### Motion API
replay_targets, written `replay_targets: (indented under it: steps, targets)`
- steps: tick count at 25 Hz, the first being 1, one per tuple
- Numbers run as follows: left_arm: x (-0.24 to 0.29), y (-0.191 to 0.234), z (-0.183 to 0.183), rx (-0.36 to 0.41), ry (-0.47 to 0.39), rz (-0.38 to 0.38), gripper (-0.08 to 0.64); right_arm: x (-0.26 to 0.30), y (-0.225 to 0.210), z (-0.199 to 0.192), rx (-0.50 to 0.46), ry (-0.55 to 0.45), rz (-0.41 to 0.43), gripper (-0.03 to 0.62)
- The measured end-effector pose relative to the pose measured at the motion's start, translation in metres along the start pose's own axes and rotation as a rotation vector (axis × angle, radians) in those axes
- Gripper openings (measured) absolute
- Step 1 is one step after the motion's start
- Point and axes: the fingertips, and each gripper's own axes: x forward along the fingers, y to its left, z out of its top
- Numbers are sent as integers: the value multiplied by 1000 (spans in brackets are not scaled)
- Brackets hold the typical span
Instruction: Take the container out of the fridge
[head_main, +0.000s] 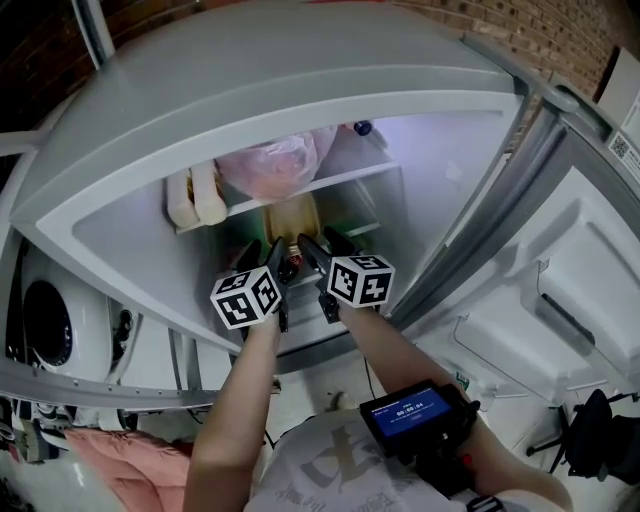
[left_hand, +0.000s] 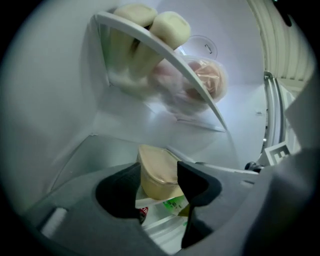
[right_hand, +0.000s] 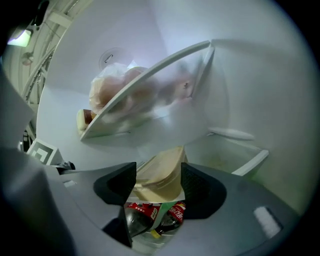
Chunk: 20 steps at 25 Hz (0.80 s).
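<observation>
The container (head_main: 293, 220) is a beige lidded tub on the fridge's lower shelf, lying tilted on top of bottles. In the head view both grippers reach into the fridge just in front of it, the left gripper (head_main: 282, 264) beside the right gripper (head_main: 316, 256). Through the left gripper (left_hand: 159, 190) the tub (left_hand: 157, 172) shows in the gap between spread jaws, with no pad pressing on it. From the right gripper (right_hand: 159, 189) the tub (right_hand: 161, 175) likewise sits framed by wide jaws, untouched. Both grippers are open.
Red-labelled bottles (right_hand: 150, 212) lie under the tub. On the upper glass shelf (head_main: 350, 178) sit a pink plastic bag (head_main: 272, 165) and pale rolls (head_main: 195, 195). The fridge door (head_main: 540, 300) stands open at the right. A washing machine (head_main: 45, 320) is at the left.
</observation>
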Motion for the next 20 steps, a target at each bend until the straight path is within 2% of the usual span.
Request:
replay_targets:
  steps: [5,11,20]
  targets:
    - [10,2,-9,-30,82,4,244,11,-4,-6,75,44,5,293]
    - [16,-2,-13,-79,119,-14,239,18,-6,-16,120,94,18,296]
    - [6,-4,-8,-99,72,-27,213,15,-2,-16,120,89,45,242]
